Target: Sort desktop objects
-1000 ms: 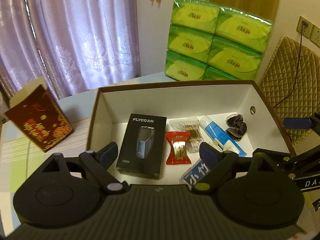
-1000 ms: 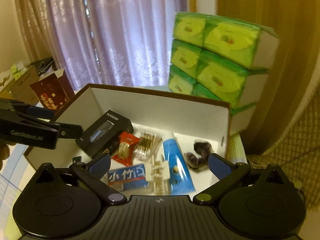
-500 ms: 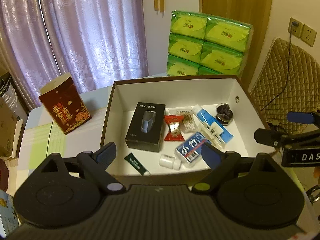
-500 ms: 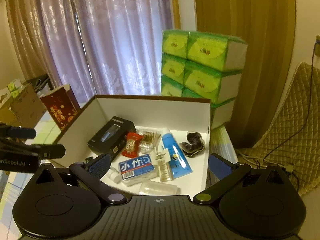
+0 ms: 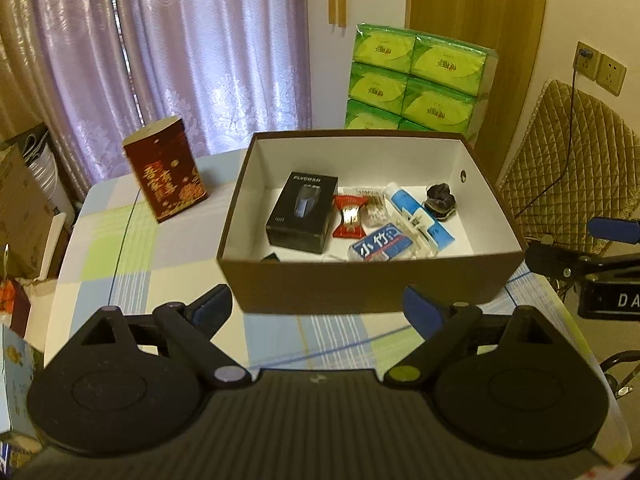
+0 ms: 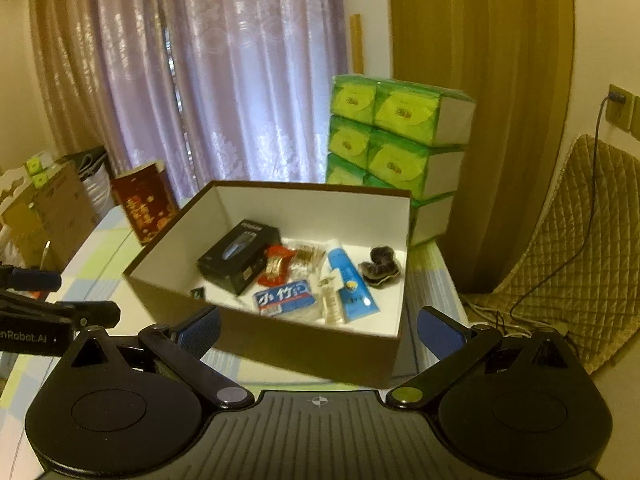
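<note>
left wrist view shows one brown box (image 5: 372, 284) with white walls, standing on a checked tablecloth (image 5: 132, 248). inside it lie one black shaver carton (image 5: 302, 212), one red candy packet (image 5: 350, 216), one bag of cotton swabs (image 5: 374, 206), one blue-and-white pack with printed characters (image 5: 380, 246), one blue tube (image 5: 416, 216), one clear clip (image 5: 418, 222) across the tube, and one dark scrunchie (image 5: 440, 202) — all close together on the box floor. one dark red carton (image 5: 166, 168) stands upright left of the box, apart from it. behind the box is a stack of green tissue packs (image 5: 416, 80), six faces showing; beyond are lilac curtains (image 5: 180, 60), a wooden door and a quilted chair.

left gripper (image 5: 318, 304) is spread wide before the box's near wall, holding nothing. right gripper (image 6: 318, 330) — likewise wide apart and empty — sits just short of the box's near corner.
</note>
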Motion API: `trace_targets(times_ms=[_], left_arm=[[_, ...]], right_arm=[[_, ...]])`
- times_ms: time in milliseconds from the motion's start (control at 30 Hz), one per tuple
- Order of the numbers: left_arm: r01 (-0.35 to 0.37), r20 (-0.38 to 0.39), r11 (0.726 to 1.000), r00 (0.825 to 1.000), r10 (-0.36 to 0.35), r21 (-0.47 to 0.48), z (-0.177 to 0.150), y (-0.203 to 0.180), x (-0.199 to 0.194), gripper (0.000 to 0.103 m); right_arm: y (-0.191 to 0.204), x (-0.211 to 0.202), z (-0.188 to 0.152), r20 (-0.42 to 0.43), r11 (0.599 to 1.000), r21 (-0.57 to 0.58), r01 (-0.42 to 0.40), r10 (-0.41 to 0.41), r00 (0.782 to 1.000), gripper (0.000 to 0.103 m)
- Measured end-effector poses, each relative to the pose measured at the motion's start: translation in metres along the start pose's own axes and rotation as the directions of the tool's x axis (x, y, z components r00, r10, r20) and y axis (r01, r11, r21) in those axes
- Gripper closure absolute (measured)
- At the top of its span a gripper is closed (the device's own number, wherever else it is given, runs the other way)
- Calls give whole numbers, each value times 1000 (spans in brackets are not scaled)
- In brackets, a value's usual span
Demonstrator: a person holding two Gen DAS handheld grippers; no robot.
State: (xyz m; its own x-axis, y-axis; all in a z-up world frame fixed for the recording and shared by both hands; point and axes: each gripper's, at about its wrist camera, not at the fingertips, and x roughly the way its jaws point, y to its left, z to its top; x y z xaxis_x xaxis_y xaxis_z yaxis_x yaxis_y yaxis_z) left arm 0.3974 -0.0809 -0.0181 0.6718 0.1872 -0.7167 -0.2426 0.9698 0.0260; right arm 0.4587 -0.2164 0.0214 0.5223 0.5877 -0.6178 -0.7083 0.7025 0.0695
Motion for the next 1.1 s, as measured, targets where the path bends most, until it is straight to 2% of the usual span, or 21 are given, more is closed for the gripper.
trace_targets(times_ms=[233,500,767,1100], left_arm=[[-32,20,999,999,32,-30,-28,0,-36,13],[-42,26,998,999,43,-35,-52,-3,-62,13],[-69,20,998,997,69,-10,-71,-6,-75,8],[-65,-9,998,998,65,4,-88,-7,-77,6]], right_arm=[[10,-26,-21,-10,999,-4,-41,41,999,2],[23,-52,-46,-11,998,-52,-37,36,999,2],[27,-66,-59,-15,998,-46,-33,32,999,2],[31,-70,-75,-46,999,-36,-11,9,999,2]])
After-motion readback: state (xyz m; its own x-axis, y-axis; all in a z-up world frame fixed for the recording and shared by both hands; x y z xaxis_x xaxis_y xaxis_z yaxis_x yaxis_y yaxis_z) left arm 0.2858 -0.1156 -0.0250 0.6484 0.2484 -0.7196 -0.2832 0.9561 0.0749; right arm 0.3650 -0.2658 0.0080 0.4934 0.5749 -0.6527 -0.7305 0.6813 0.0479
